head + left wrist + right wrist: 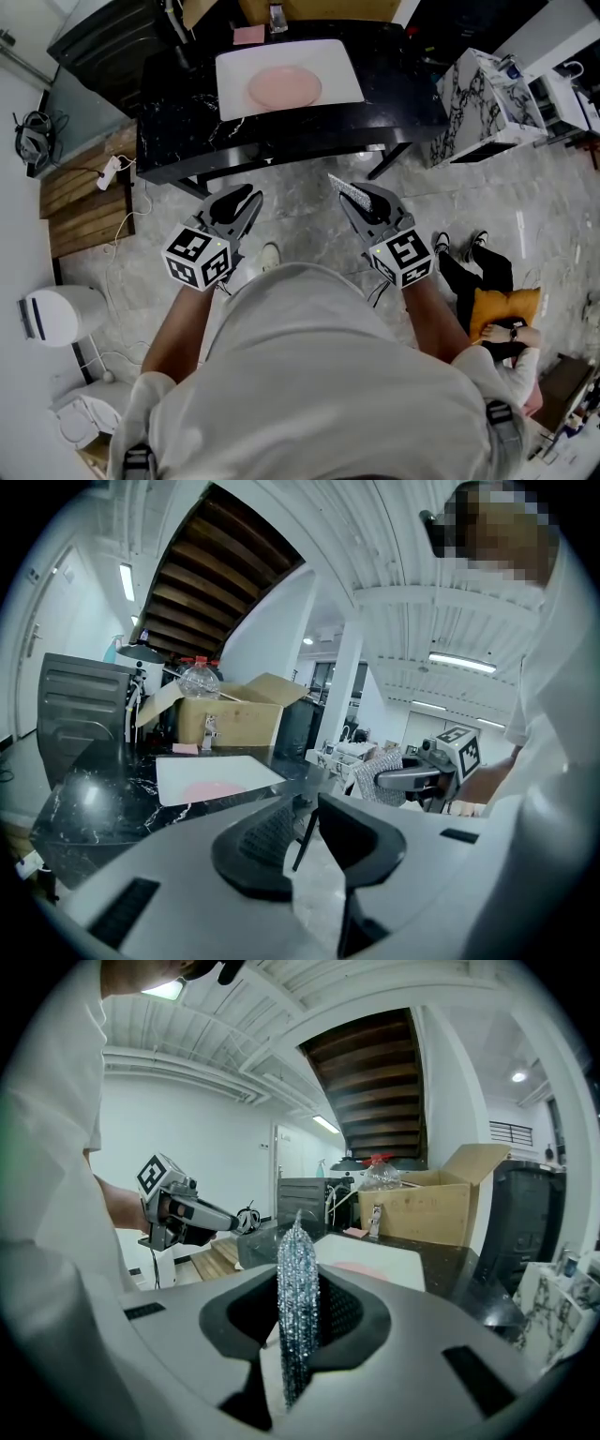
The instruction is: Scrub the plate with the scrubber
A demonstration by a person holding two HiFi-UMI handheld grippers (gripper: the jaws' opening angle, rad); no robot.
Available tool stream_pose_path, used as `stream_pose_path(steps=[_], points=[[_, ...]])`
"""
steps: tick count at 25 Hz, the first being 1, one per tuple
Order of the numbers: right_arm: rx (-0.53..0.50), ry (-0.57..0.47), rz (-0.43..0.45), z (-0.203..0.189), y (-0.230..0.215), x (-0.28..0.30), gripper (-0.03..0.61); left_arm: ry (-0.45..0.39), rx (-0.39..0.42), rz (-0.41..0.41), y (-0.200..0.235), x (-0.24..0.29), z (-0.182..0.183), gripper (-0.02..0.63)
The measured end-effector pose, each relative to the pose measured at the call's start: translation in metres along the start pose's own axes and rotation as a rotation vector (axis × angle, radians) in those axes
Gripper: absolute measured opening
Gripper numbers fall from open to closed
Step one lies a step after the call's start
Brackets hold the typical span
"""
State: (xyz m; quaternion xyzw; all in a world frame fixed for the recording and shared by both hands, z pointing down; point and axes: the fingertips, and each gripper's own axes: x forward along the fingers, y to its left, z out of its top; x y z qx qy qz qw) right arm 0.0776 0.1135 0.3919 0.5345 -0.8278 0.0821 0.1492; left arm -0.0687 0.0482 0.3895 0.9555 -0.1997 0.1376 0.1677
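The plate (284, 87), pale pink, lies flat on a white board (330, 58) at the middle of the black counter (169, 141). It is laid bare and face up, presumably so that it can be reached from the counter's near edge, and it is touched by nothing.

The scrubber (296, 1297), a glittering silver pad, is pinched edge-on between the jaws of the right gripper (359, 199), which are pressed against its two faces. Much of the pad is left standing out beyond the tips, judged to be so that the free part can be rubbed on the plate. This gripper is held short of the counter's near edge, over the floor, well apart from the plate.

The left gripper (305, 829) is likewise held short of the counter, with its jaws spread and nothing between them. It is probably kept free for steadying the plate or board. Scrubbing is judged not yet begun.

No brand or legible writing can be made out. No readable print is shown by the cardboard box (427, 1206) at the counter's far side, and only black-and-white square markers are borne by the grippers' cubes.
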Motion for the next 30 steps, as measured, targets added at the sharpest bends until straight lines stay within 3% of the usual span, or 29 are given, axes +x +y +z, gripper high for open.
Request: stream_pose_path(steps=[1,3,30], points=[[0.001,-0.001,0.000,0.000,0.000,0.000,0.078,0.001,0.001,0.003,0.000,-0.001,-0.001,0.080],[0.000,-0.001,0.000,-0.001,0.002,-0.001,0.078,0.011,0.009,0.016,0.000,-0.002,-0.003,-0.005],[-0.003,-0.038,-0.013,-0.003,-0.010,-0.017,0.078,0.054,0.051,-0.023,-0.020,0.020,-0.009,-0.005]])
